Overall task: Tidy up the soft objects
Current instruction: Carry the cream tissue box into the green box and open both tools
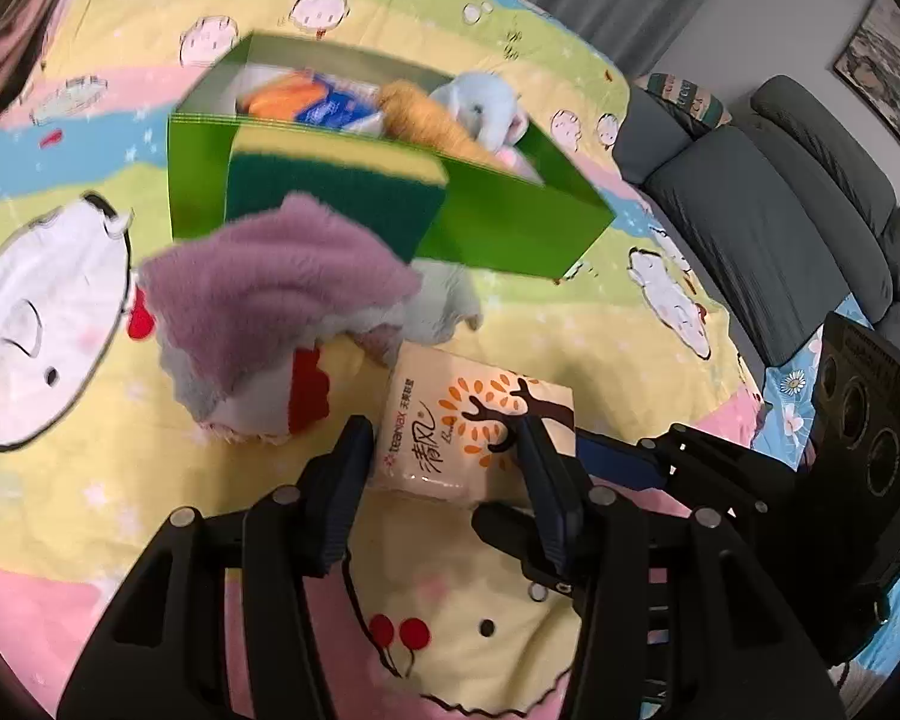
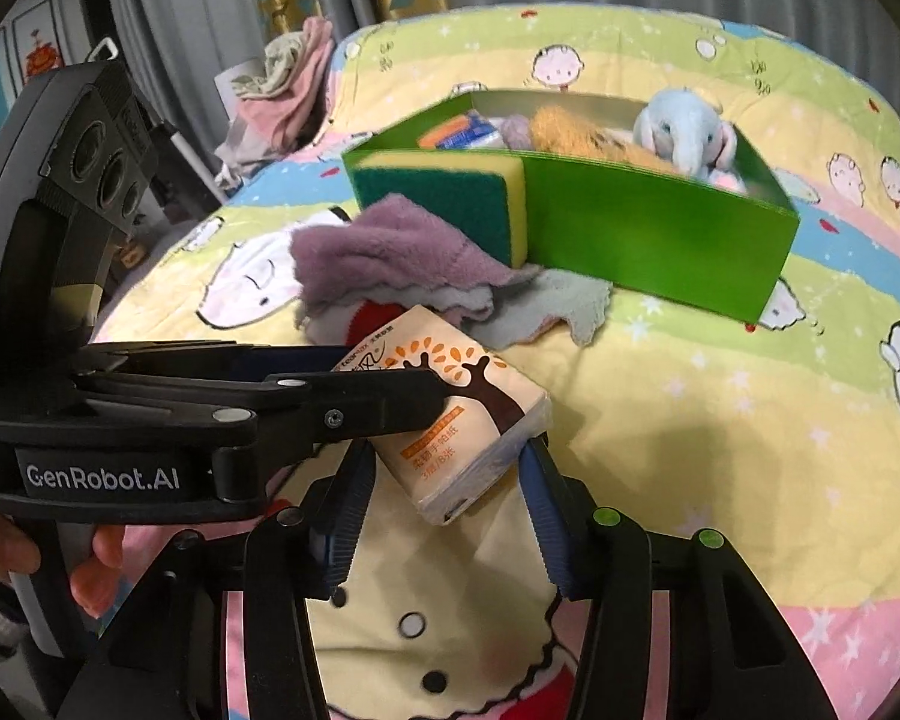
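Both the left gripper point(image 1: 444, 456) and right gripper point(image 2: 447, 480) squeezed the tissue pack point(image 2: 450, 414) near the green box point(image 2: 660, 234), so pulling apart could have torn it.

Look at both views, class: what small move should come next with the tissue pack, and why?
Probably lift the tissue pack clear of the quilt, towards the green box. Both the left gripper and the right gripper straddle it, while other soft things already sit in the box.
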